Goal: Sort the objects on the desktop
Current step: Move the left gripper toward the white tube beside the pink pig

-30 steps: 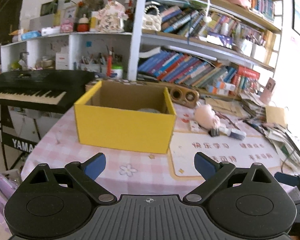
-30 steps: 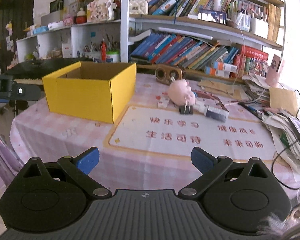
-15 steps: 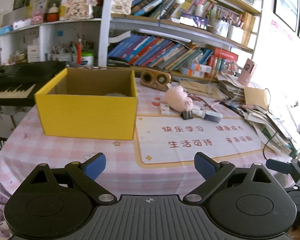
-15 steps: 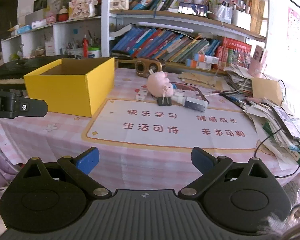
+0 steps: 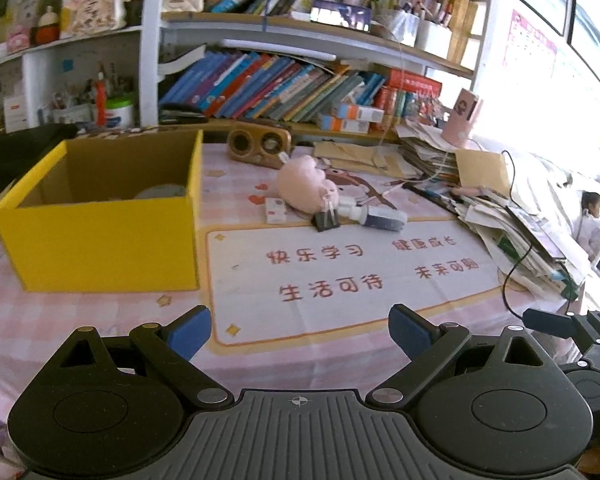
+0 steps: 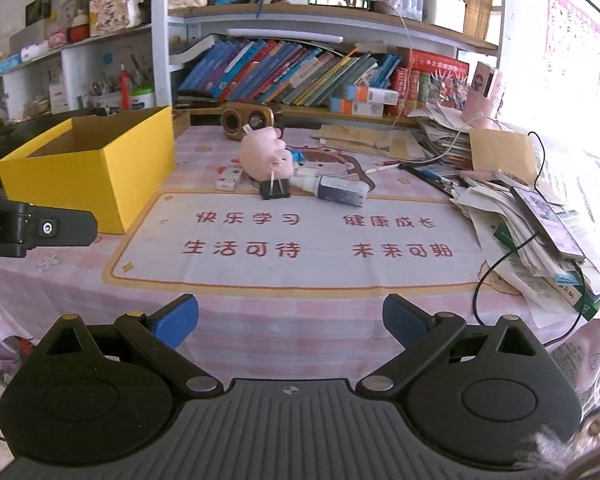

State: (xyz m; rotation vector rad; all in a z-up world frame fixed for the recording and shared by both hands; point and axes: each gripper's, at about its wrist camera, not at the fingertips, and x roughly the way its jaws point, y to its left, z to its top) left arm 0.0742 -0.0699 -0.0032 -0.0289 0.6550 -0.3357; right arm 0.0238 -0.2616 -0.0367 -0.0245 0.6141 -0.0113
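A yellow cardboard box (image 5: 100, 236) (image 6: 96, 164) stands open on the left of the pink checked table, with a grey round thing (image 5: 160, 191) inside. Beyond the white mat lie a pink plush toy (image 5: 306, 184) (image 6: 266, 152), a black binder clip (image 5: 326, 220) (image 6: 275, 189), a small white box (image 5: 275, 210) (image 6: 229, 178) and a dark tube with a white cap (image 5: 374, 216) (image 6: 334, 190). My left gripper (image 5: 300, 330) and right gripper (image 6: 290, 320) both hang open over the near table edge, holding nothing.
A wooden speaker (image 5: 258, 143) sits behind the toy. Stacked papers, a cable and pens (image 5: 532, 232) (image 6: 540, 216) crowd the right side. Bookshelves (image 6: 300, 72) rise behind the table, and a black keyboard (image 5: 16, 152) stands at far left. A person (image 5: 594, 220) sits at far right.
Both grippers have swung right and moved closer to the table. The box has shifted left in both views, and the toy and clutter now sit near the centre. Jaws stayed open.
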